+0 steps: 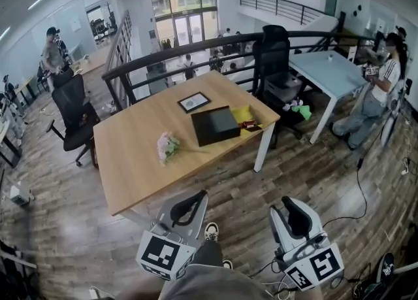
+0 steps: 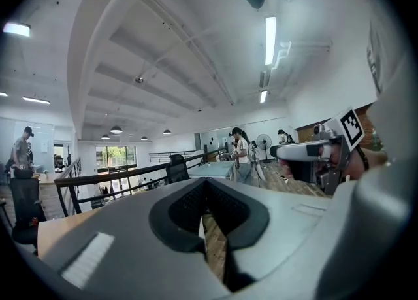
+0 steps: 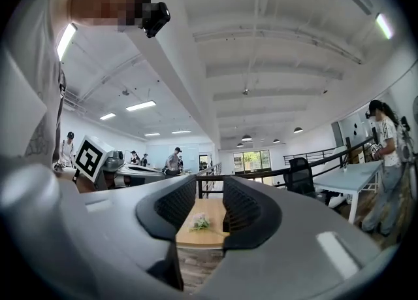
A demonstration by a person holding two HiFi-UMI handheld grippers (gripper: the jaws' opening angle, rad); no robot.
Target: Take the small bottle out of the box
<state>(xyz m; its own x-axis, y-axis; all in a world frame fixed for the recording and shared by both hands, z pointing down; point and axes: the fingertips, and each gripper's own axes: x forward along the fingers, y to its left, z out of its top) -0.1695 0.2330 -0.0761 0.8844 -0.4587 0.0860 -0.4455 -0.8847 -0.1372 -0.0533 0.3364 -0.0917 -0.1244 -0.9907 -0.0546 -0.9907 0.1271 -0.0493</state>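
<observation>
My right tool (image 1: 286,202) stands parted and empty, my left tool (image 1: 201,195) closed. I should step up to the surface (image 1: 137,161) and reach squarely for the black box (image 1: 215,125).

Worktop (image 1: 130,161): light tan wood, plain grain. Box (image 1: 215,125): matte black. Small item (image 1: 243,114): yellow. Flower bunch (image 1: 167,146): pale pink and white, with some green. Picture frame (image 1: 194,102): black rim, whitish inside. Floor (image 1: 313,174): brown planks, streaky. Left hand-held gripper (image 1: 194,197) and right hand-held gripper (image 1: 290,206): pale grey bodies, black ribbed pads, black-and-white square markers on their cubes. Office chair (image 1: 77,112): black.
</observation>
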